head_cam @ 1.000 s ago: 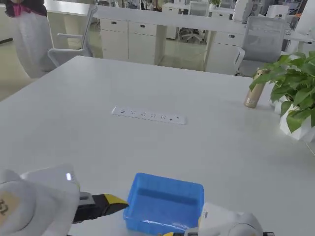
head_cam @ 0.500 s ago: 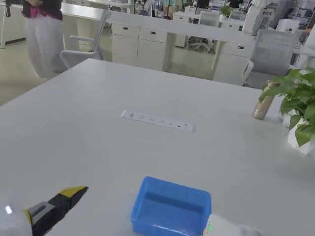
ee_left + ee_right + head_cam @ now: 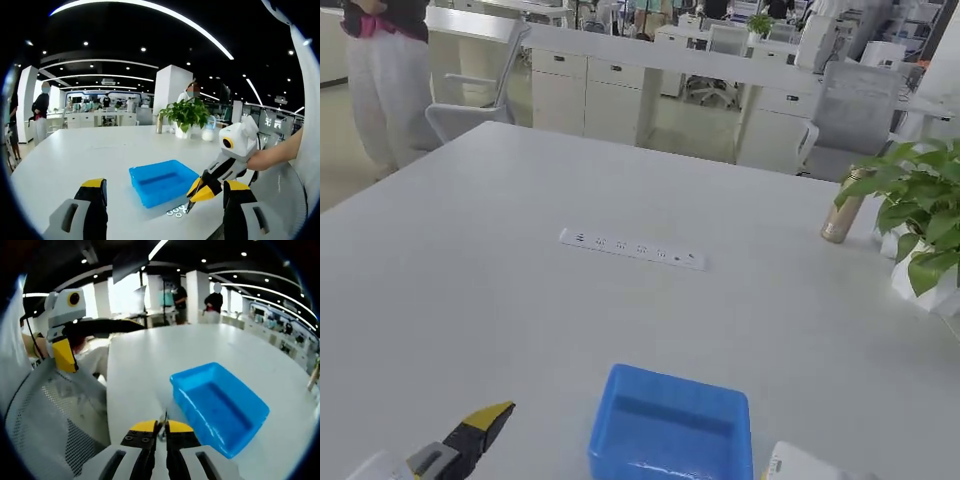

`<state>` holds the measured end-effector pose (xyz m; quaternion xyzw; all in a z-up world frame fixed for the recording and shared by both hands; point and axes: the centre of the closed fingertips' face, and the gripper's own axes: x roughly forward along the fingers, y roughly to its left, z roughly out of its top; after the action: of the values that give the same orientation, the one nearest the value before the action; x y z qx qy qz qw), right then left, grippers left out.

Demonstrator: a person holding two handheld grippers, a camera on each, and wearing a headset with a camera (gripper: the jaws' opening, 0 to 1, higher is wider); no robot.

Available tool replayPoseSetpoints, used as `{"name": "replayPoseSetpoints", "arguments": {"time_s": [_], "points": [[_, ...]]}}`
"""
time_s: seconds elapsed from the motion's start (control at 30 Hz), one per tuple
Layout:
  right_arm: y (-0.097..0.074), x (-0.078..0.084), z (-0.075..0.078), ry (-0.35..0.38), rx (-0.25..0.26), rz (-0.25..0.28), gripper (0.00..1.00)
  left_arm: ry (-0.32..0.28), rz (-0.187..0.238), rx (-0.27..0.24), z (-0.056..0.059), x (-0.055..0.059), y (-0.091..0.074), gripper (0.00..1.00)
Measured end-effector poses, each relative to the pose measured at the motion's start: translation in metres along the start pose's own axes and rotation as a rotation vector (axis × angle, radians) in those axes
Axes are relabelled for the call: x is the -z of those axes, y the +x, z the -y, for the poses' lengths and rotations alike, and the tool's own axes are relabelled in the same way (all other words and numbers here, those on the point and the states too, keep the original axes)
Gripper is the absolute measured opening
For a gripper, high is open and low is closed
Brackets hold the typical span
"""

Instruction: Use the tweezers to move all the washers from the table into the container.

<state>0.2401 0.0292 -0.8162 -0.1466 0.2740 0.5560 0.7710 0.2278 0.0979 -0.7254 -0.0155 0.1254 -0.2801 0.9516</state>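
Jaws of right gripper point(image 3: 161, 428) pressed together on tweezers point(image 3: 189, 206), thin shaft running forward between them. Jaws of left gripper point(image 3: 163, 186) spread wide, empty. Washers point(image 3: 175, 212) in small cluster on worktop point(image 3: 520, 300), just beside near wall of blue container point(image 3: 670, 430). In left gripper view, tweezers tip angles down just beside cluster; contact not discernible. Right gripper much nearer washers than left. Likely next: short drop, pinch one washer. No legible writing.
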Motion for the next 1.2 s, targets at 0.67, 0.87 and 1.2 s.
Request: {"name": "replayPoseSetpoints", "arguments": {"time_s": [0.67,0.87,1.2], "points": [[0.005,-0.006,-0.008,-0.016,0.032,0.048,0.02,-0.032,0.033,-0.069,-0.017,-0.003,-0.007,0.94],[0.006,-0.007,-0.01,-0.06,0.032,0.031,0.02,-0.04,0.04,-0.076,-0.019,-0.003,-0.008,0.93],[0.007,-0.007,-0.01,-0.071,0.039,0.037,0.01,-0.047,0.043,-0.074,-0.019,-0.003,-0.008,0.93]]}}
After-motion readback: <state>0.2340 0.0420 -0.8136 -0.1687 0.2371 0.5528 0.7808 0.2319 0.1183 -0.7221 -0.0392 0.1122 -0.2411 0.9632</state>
